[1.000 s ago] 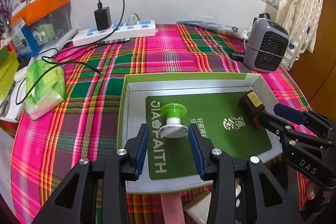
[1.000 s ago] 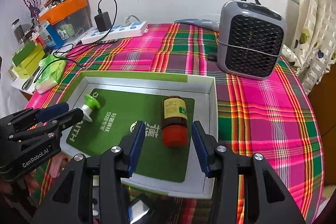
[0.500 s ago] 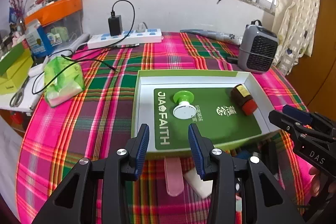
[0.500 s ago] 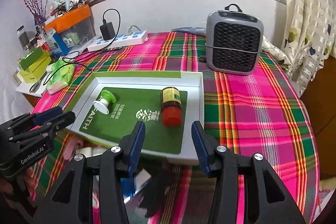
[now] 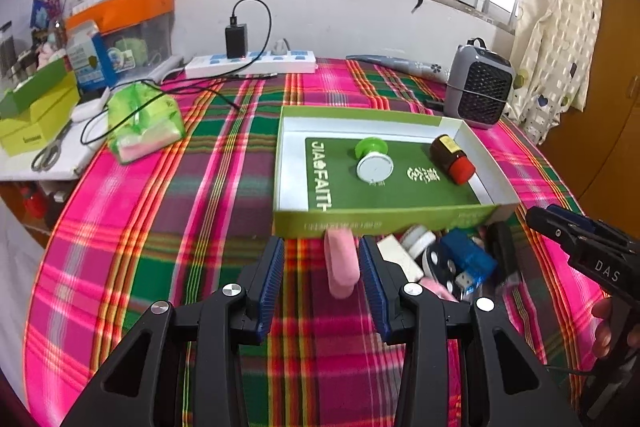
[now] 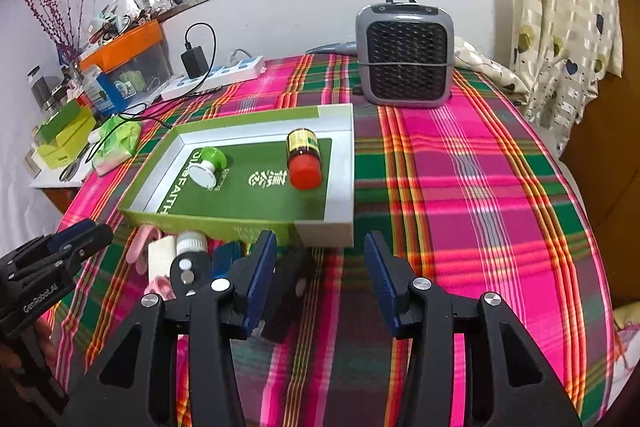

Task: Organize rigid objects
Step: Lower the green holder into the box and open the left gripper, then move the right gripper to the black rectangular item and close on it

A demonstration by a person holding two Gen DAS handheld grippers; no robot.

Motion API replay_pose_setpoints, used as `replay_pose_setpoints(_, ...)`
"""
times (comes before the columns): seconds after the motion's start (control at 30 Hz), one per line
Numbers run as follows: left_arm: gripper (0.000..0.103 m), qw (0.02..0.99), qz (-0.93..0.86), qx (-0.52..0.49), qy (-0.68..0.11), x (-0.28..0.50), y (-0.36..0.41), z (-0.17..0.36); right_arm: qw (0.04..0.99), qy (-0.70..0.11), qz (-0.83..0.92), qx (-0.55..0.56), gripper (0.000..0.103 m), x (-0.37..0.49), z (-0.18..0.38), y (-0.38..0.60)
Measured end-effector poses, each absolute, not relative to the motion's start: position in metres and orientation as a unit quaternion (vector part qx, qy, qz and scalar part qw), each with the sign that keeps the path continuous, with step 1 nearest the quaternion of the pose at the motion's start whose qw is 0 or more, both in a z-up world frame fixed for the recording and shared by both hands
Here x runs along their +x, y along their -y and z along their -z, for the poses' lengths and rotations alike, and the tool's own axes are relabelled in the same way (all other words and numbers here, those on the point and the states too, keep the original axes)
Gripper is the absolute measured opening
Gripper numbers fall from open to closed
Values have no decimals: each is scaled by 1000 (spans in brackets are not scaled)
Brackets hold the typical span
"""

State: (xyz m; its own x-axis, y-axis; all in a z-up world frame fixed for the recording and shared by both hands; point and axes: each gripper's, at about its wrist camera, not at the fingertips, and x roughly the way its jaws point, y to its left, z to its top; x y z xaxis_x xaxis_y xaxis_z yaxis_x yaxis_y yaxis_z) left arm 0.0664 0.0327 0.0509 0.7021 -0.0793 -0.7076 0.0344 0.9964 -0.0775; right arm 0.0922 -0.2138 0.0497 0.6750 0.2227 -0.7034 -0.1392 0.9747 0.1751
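Shallow green-and-white box lid (image 5: 384, 223) sits on the plaid tablecloth (image 5: 200, 195), serving as tray. Inside it, lying on their sides and well apart: a green-and-white stamp-like piece (image 5: 373, 159) towards the left, a brown bottle with red cap (image 5: 452, 159) at the right wall.

Just in front of the tray's near wall, on the cloth: a loose pile of small items. Pink bar (image 5: 340, 265) at its left end, a white block (image 5: 400, 259) beside it, a small white jar (image 6: 191, 242), a blue piece (image 5: 466, 257), and dark items further right.

Surface: round table, pink/green/red plaid. Far side: white power strip (image 5: 252, 63) with black charger plugged in, grey fan heater (image 6: 405, 57). Left: green tissue pack (image 5: 144, 123), side shelf with boxes and scissors. Barred window behind; patterned curtain at right.

Hard to read: pile is blurred and overlapping; the dark items cannot be identified. Right wrist view has its own finger covering part of the pile.

Left gripper (image 5: 322, 287): fingers apart, nothing clamped. The pink bar lies in line between them; contact cannot be judged. Right gripper (image 6: 320, 279): fingers apart, empty, over bare cloth at the tray's near right corner.
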Motion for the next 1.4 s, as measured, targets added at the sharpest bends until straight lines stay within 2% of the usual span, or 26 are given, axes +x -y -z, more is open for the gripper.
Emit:
replay_pose_setpoints(0.47,38,918,43,-35,-392,42,-36,-33,908,-398,-114,68,47,70,-35,208)
replay_pose_setpoints(1.4,38,910,69,-44,-407,45,-33,-22,894,-438,-87,32,48,87,-15,195)
